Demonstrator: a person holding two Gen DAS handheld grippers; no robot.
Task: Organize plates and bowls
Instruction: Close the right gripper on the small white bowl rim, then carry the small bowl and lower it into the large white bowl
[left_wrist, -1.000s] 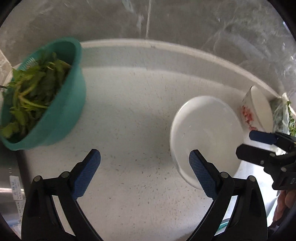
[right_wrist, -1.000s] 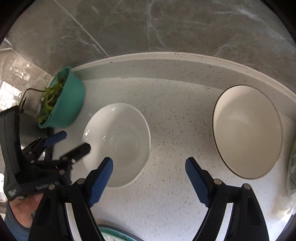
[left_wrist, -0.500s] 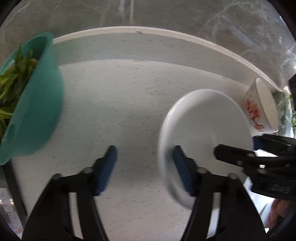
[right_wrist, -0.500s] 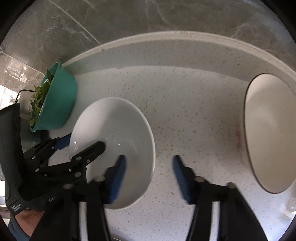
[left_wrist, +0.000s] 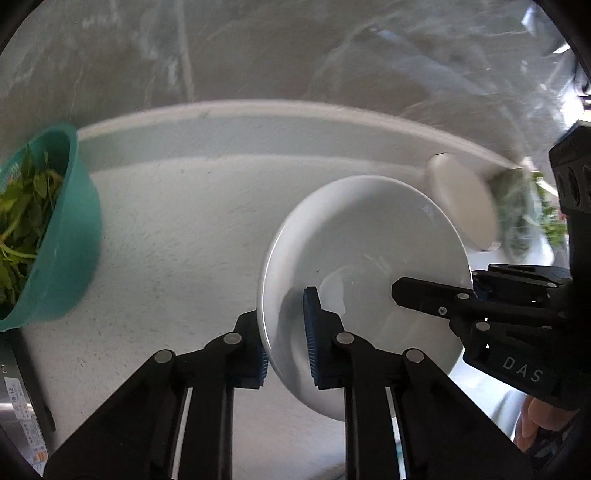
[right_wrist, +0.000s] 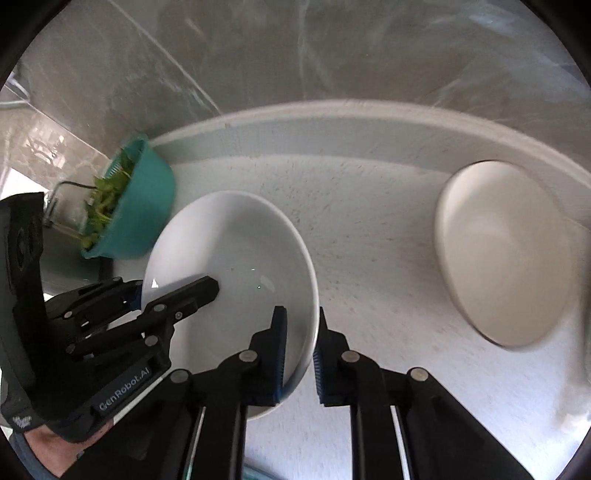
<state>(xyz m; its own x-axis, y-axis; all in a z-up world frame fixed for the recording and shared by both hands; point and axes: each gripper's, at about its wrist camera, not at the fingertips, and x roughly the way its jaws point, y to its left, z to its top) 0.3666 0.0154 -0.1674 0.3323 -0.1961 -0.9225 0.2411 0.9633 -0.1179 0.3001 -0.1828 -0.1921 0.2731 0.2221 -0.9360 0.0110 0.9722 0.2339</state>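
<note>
My left tool (left_wrist: 286, 334) and right tool (right_wrist: 299, 350) each clamp opposite rims of the white bowl (left_wrist: 369, 258), held over the speckled desk (left_wrist: 177, 236). A cream bowl (right_wrist: 502, 251) rests apart, right.

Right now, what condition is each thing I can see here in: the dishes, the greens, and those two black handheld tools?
Plain white ceramic bowl: empty, gripped on opposite rims by both tools.
Left tool: shut on the white bowl's rim.
Right tool: shut on the white bowl's rim.
Cream bowl: empty, standing free on the counter.
Teal plastic colander: filled with green leaves, untouched.
</note>
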